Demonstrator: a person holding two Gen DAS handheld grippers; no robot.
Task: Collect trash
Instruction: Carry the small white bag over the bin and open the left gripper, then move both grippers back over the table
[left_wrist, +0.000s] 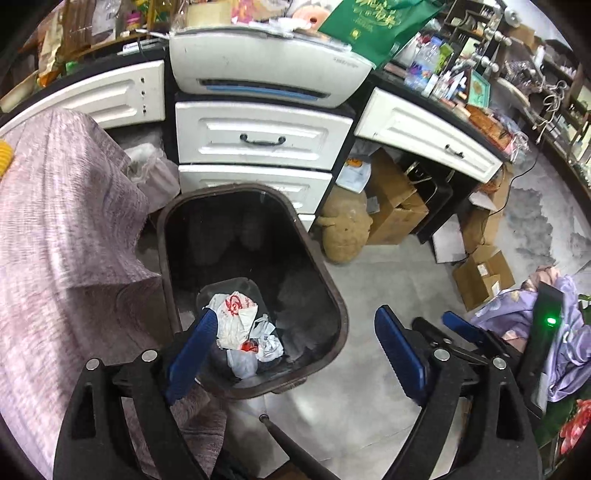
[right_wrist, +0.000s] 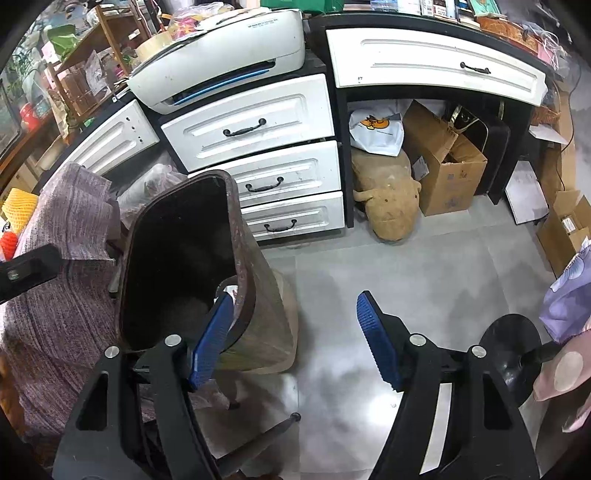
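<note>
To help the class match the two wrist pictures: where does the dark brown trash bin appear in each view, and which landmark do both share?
Left wrist: trash bin at lower centre, seen from above, crumpled wrappers at the bottom.
Right wrist: trash bin left of centre, seen from the side, interior dark.
Shared landmark: the white printer above the drawers.

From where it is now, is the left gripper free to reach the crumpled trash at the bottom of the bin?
Probably yes: the left gripper hangs open over the bin, nothing covering the trash.
</note>
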